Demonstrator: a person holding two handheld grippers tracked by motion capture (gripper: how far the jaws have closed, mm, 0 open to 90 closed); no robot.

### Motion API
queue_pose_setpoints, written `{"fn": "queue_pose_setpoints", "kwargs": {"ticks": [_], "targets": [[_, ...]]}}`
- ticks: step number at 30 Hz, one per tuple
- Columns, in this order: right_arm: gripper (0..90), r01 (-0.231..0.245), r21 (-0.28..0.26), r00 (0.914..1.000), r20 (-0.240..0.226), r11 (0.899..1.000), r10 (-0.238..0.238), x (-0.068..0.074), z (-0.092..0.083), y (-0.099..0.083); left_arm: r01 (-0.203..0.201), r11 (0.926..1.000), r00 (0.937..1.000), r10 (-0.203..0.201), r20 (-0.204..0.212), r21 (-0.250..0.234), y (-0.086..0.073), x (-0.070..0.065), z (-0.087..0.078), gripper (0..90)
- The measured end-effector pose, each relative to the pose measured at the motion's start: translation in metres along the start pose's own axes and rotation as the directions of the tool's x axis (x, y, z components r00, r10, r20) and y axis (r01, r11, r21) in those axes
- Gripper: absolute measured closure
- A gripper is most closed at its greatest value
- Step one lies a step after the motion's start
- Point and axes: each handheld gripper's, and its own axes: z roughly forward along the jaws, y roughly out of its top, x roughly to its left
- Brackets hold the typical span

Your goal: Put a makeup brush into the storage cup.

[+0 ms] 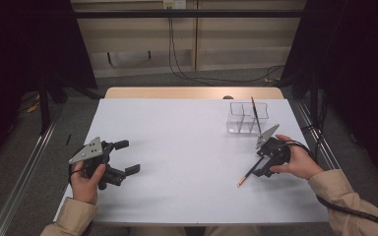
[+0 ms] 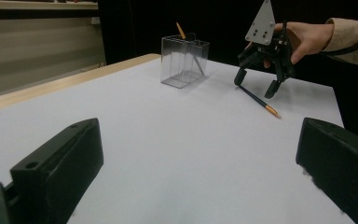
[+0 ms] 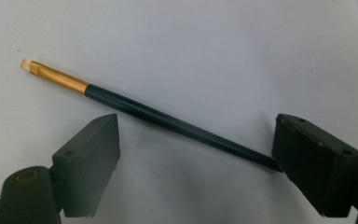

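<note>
A thin brush (image 1: 248, 173) with a dark handle and a gold ferrule lies flat on the white table (image 1: 187, 147), right of centre. My right gripper (image 1: 257, 163) hovers low over it, open, one jaw on each side of the handle. In the right gripper view the brush (image 3: 168, 119) runs slantwise between the jaws, its thin end reaching the right jaw, and the pads do not press on it. My left gripper (image 1: 129, 156) rests open at the table's left with nothing between its jaws. From the left gripper view, the right gripper (image 2: 255, 87) stands over the brush (image 2: 257, 100).
A clear divided container (image 1: 246, 118) stands at the back right, just beyond the right gripper, with another brush (image 1: 255, 114) leaning in it. Metal rails run along both table sides. Cables lie on the floor behind the table's far wooden edge (image 1: 192, 92).
</note>
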Motion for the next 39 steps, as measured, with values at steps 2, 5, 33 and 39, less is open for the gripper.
{"fn": "queue_pose_setpoints", "kwargs": {"ticks": [2,5,33,39], "targets": [[16.2,-0.001,0.006,1.0,-0.005,1.0,0.001,0.0,0.001,-0.001,-0.002,1.0,1.0,0.002,0.001,0.001,0.0,0.0,0.0,0.7],[18.4,-0.004,0.013,1.0,-0.007,1.0,0.004,0.001,0.003,-0.001,-0.004,1.0,1.0,0.004,0.002,0.001,0.0,0.0,0.0,0.6],[84.6,0.053,0.105,0.9986,-0.009,0.993,-0.052,0.013,-0.005,0.007,-0.006,1.0,1.0,0.006,-0.003,-0.005,0.001,0.0,-0.002,0.7],[83.5,0.046,0.136,0.9989,-0.012,0.99,-0.045,0.013,-0.004,0.012,-0.003,1.0,1.0,0.003,-0.002,-0.003,0.0,0.0,-0.001,0.7]]}}
